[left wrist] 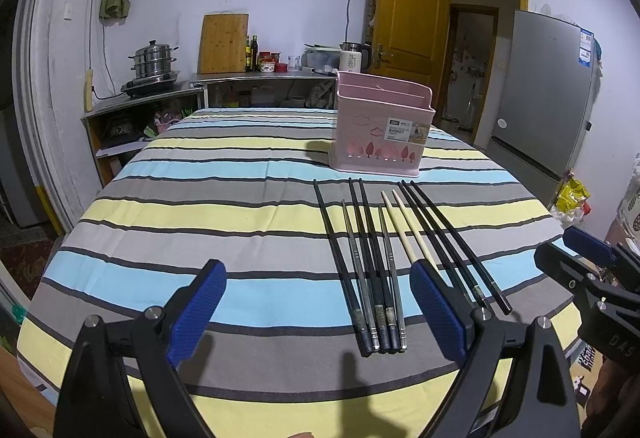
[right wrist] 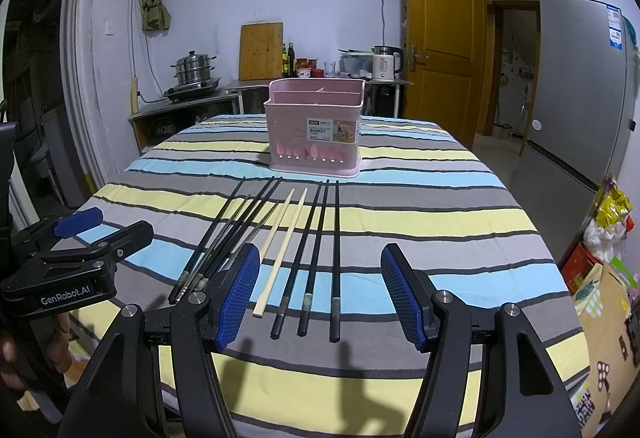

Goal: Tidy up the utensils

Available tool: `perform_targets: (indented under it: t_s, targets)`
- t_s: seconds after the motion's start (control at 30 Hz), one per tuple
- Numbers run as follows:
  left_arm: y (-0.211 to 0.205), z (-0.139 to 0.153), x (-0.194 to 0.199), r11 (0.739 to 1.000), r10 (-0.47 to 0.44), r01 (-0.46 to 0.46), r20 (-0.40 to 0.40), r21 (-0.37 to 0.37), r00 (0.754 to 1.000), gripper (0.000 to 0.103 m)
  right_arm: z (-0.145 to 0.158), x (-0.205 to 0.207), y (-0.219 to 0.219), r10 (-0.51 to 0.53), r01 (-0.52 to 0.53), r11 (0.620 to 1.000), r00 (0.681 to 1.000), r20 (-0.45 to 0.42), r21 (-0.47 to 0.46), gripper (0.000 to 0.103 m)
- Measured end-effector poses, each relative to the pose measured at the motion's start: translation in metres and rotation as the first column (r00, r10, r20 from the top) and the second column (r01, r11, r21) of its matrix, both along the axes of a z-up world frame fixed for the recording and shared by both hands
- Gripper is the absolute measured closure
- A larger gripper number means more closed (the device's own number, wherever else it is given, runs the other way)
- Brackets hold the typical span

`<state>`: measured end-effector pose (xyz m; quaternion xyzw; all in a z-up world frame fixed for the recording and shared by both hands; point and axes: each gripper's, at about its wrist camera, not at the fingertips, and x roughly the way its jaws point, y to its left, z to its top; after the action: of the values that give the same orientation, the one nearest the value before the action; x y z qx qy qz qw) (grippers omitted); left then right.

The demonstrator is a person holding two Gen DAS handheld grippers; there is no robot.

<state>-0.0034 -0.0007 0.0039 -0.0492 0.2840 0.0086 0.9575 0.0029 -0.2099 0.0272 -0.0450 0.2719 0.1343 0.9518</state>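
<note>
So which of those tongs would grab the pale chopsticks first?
Probably the right tongs: open, with the pale chopsticks' near ends between the pads. The left tongs, also open, frame the dark chopsticks instead.

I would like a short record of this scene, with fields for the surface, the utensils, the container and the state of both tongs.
surface: striped tablecloth in grey, yellow and blue bands
utensils: dark chopsticks and two pale wooden chopsticks, lying loose in a row
container: pink plastic utensil basket, upright behind the chopsticks; no utensil shows above its rim
left tongs: open, holding nothing, above the near ends of the chopsticks
right tongs: open, holding nothing, above the near ends of the chopsticks
</note>
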Motion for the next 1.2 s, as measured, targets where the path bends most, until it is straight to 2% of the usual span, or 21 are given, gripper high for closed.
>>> perform_targets:
  t_s: [1.2]
  targets:
    - [-0.0026,0.0015,-0.0019,1.0,-0.005,0.005,0.001,0.004,1.0,0.008,-0.0007,0.0001,0.0009,0.0,0.0,1.0,1.0,-0.002,0.001,0.039]
